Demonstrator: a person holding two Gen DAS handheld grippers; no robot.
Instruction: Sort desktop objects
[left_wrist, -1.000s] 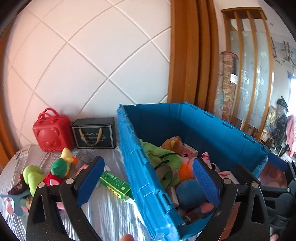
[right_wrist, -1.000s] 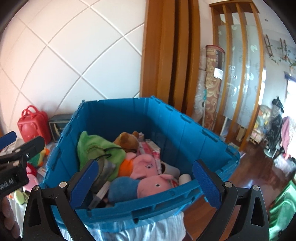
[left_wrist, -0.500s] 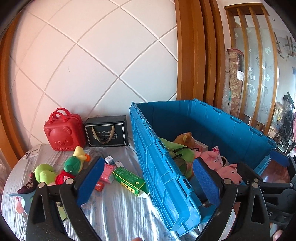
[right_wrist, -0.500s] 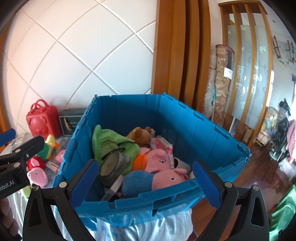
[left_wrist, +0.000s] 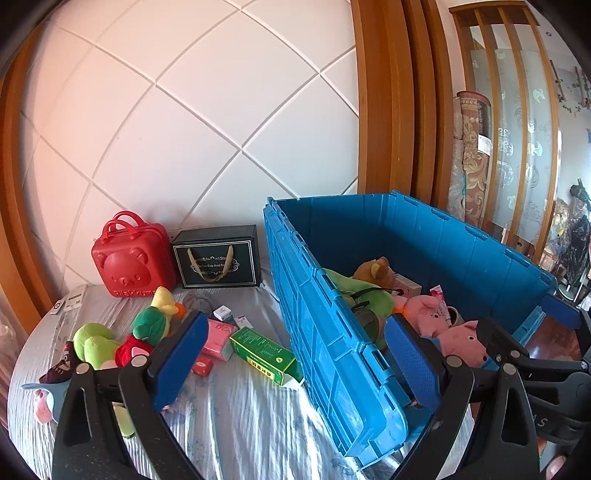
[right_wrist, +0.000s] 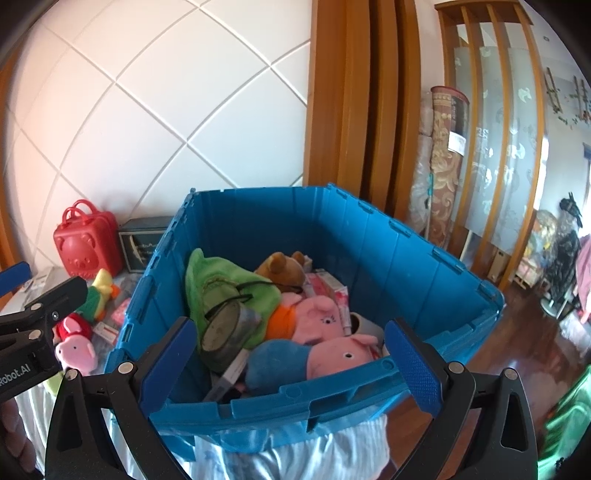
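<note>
A large blue crate (left_wrist: 332, 325) (right_wrist: 406, 258) stands on the table's right side, holding a green plush (right_wrist: 229, 288), a brown bear (right_wrist: 284, 269), pink pig plushes (right_wrist: 340, 354) and small boxes. Left of it on the cloth lie a green box (left_wrist: 264, 349), a pink box (left_wrist: 218, 339), a green parrot plush (left_wrist: 153, 317) and a green frog plush (left_wrist: 92, 343). My left gripper (left_wrist: 295, 365) hangs open above the crate's near left corner, empty. My right gripper (right_wrist: 291, 365) is open over the crate's near rim, empty.
A red bear-faced case (left_wrist: 131, 262) and a black gift box (left_wrist: 218, 262) stand against the white quilted wall. The table's cloth (left_wrist: 229, 413) is grey-blue and wrinkled. Beyond the crate's right side the wooden floor (right_wrist: 535, 354) drops away. The left gripper's arm (right_wrist: 33, 332) shows at left.
Both cameras have pulled back and up from the crate. The left view has swung left, so more of the table's loose toys and boxes show. Both grippers stay open and empty.
</note>
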